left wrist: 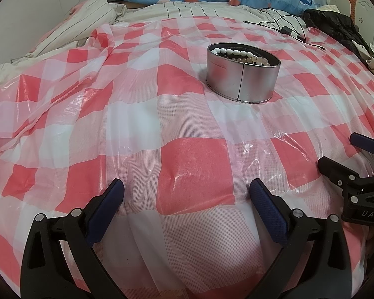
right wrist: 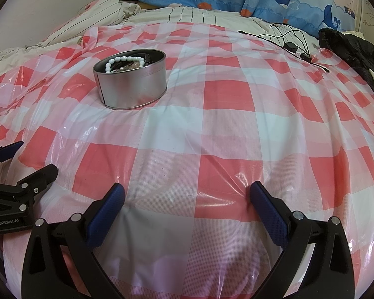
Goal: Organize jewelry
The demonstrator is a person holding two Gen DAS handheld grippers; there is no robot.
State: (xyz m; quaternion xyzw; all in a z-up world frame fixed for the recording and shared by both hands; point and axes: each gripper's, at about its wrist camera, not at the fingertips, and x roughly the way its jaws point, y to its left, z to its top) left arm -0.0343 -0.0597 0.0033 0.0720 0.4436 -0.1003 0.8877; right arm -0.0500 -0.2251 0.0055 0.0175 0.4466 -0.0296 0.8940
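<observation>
Both the left gripper [left wrist: 187, 194] and right gripper [right wrist: 187, 196] are held wide apart, empty, over the bed [left wrist: 192, 149]. Beyond, bracelets [right wrist: 124, 62] are seen in a tin [right wrist: 132, 84], partly hidden by its wall.

I see even, soft indoor light with white glare streaks on the glossy checkered sheet [left wrist: 187, 129] in front of the metal tin [left wrist: 243, 72]. Fisheye bending and dark vignetting grow away from the tin toward every corner; focus stays sharp throughout.
</observation>
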